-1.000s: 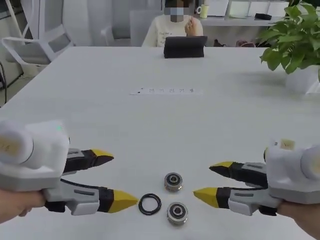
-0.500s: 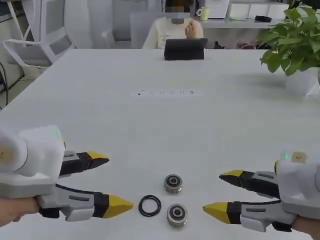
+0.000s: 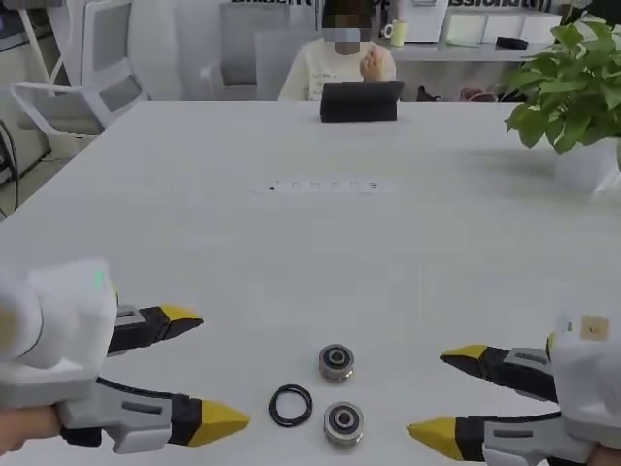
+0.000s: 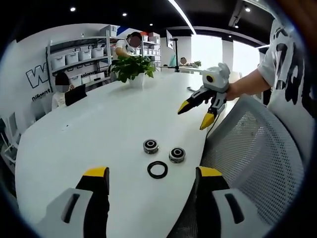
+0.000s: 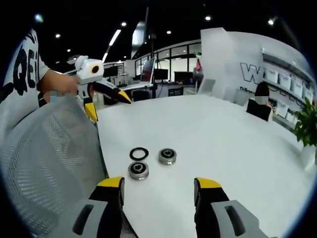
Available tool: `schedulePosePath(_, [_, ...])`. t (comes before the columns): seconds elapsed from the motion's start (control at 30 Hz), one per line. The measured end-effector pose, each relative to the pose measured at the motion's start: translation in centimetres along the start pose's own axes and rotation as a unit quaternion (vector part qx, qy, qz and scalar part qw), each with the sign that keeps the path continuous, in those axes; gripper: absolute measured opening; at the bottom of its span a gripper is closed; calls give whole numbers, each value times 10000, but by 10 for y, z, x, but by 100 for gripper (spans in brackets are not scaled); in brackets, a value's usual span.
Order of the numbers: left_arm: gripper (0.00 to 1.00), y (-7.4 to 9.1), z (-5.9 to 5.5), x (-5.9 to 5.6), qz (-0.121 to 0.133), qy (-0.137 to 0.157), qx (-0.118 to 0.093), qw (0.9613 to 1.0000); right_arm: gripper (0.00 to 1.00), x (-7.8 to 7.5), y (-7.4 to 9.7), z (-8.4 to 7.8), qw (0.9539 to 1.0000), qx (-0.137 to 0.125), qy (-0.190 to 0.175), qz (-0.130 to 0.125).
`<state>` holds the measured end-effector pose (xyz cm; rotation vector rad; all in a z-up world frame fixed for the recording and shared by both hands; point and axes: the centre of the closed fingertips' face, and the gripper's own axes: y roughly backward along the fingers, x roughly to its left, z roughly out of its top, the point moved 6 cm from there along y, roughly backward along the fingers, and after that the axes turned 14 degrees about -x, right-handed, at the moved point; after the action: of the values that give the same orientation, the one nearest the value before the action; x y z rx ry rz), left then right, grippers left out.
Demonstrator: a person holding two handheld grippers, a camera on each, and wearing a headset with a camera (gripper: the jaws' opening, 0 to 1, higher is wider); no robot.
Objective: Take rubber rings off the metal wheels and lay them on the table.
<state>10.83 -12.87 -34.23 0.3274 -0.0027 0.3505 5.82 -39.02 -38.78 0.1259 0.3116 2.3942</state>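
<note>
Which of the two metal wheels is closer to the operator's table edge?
The metal wheel beside the black rubber ring, on its right in the head view. The other metal wheel lies farther up the white table.

On the far white wall [image 5: 233,54] stands a big dark letter "W"; the letters after it are too blurred to read. The person's white shirt [image 5: 20,69] has big black letters, maybe "QE", cut off.

Office: long white meeting table [image 3: 291,233], swivel chair [image 3: 105,44], potted plant [image 3: 568,83], wall shelves [image 4: 79,57] of boxes.
</note>
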Motion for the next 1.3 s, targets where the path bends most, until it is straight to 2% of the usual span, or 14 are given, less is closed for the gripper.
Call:
schedulePosePath(0.33, [69, 5, -4, -1, 56, 52, 68, 9999, 57, -3, 4, -2, 10000, 6, -28, -23])
schedulePosePath(1.3, [69, 17, 2, -1, 229, 122, -10, 9997, 57, -7, 21, 4, 9996, -110, -68, -231])
